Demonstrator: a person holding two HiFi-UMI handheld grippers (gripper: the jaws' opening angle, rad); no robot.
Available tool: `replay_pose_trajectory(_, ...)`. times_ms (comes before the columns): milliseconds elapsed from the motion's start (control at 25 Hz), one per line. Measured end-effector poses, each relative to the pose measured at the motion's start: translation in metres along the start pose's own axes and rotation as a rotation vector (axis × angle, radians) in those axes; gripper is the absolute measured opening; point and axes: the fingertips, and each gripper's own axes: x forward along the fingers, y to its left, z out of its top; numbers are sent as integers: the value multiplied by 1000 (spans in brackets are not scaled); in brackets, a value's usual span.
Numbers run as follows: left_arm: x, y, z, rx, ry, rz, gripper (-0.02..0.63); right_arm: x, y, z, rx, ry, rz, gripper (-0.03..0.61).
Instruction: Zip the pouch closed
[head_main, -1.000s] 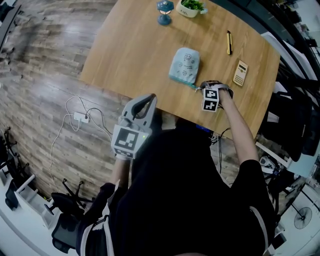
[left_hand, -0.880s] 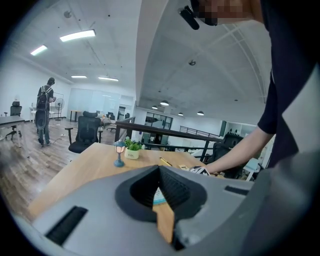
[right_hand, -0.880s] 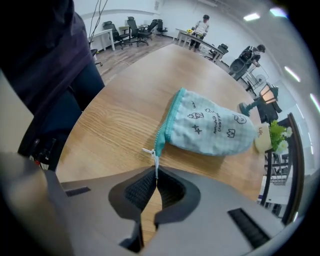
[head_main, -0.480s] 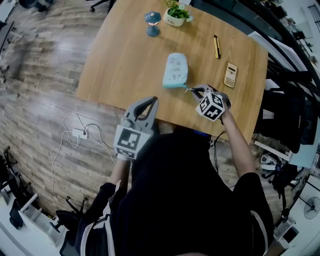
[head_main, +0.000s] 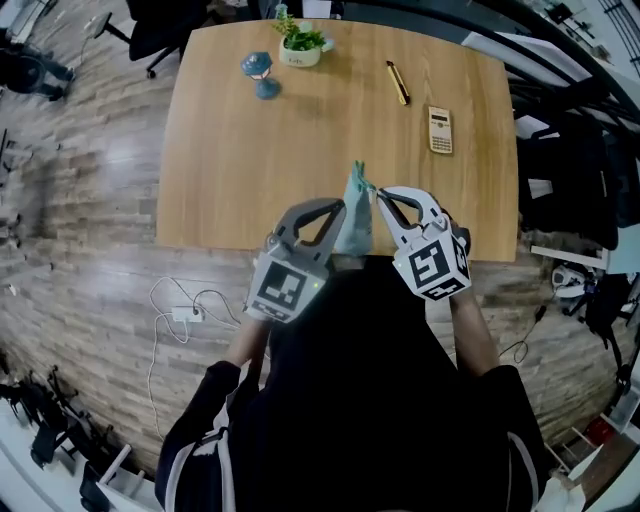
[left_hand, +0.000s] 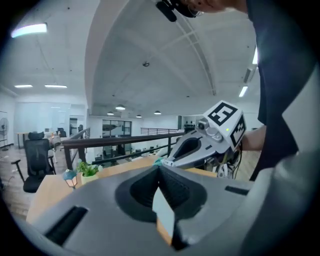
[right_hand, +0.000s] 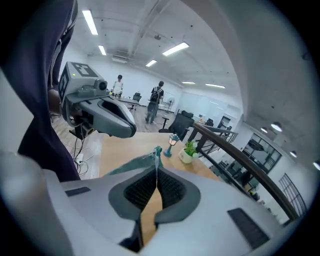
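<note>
The pale blue pouch (head_main: 355, 222) hangs in the air over the table's near edge. My right gripper (head_main: 379, 192) is shut on the teal zip tab (right_hand: 158, 151) at its top end, and teal fabric (right_hand: 131, 165) trails off to the left of the jaws. My left gripper (head_main: 342, 205) is shut, its tip close beside the pouch's upper left side; I cannot tell whether they touch. In the left gripper view the jaws (left_hand: 159, 169) meet with nothing seen between the pads, and the right gripper (left_hand: 168, 161) sits just beyond with the teal tab at its tip.
The wooden table (head_main: 230, 150) carries a blue lantern figurine (head_main: 259, 70), a small potted plant (head_main: 300, 45), a yellow utility knife (head_main: 398, 82) and a calculator (head_main: 440, 130), all far from the pouch. A power cable (head_main: 185, 310) lies on the floor to the left.
The right gripper rose and rolled, lifting the pouch off the table by its tab. The left gripper came up from the lower left to the pouch's side.
</note>
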Motion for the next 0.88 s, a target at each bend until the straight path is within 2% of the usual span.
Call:
replay_pose_trajectory(120, 11, -18, 4, 26, 15, -87, 6, -15, -1, -3, 66, 11, -84, 17)
replay_pose_trajectory(200, 17, -29, 5, 34, 25, -124, 34, -23, -2, -3, 107, 8, -128, 18)
replay_pose_trajectory(280, 22, -39, 6, 44, 25, -140, 40, -29, 0, -1, 132, 5, -150, 18)
replay_pose_trajectory(360, 23, -46, 10, 41, -11, -140, 40, -34, 2, 2, 123, 10, -159, 18)
replay_pose_trajectory(440, 22, -52, 16, 39, -69, -129, 40, -42, 0, 4, 28, 49, -203, 18)
replay_pose_trajectory(560, 20, -59, 20, 76, -128, -119, 40, -56, -9, 8, -309, 188, -333, 17)
replay_pose_trajectory(640, 19, -63, 25, 92, -166, -110, 40, -63, -10, 11, -469, 244, -363, 17)
replay_pose_trajectory(800, 22, -68, 31, 105, -212, -108, 40, -72, -14, 13, -626, 323, -367, 17)
replay_pose_trajectory(880, 24, -69, 30, 90, -219, -110, 40, -74, -14, 16, -639, 330, -351, 17)
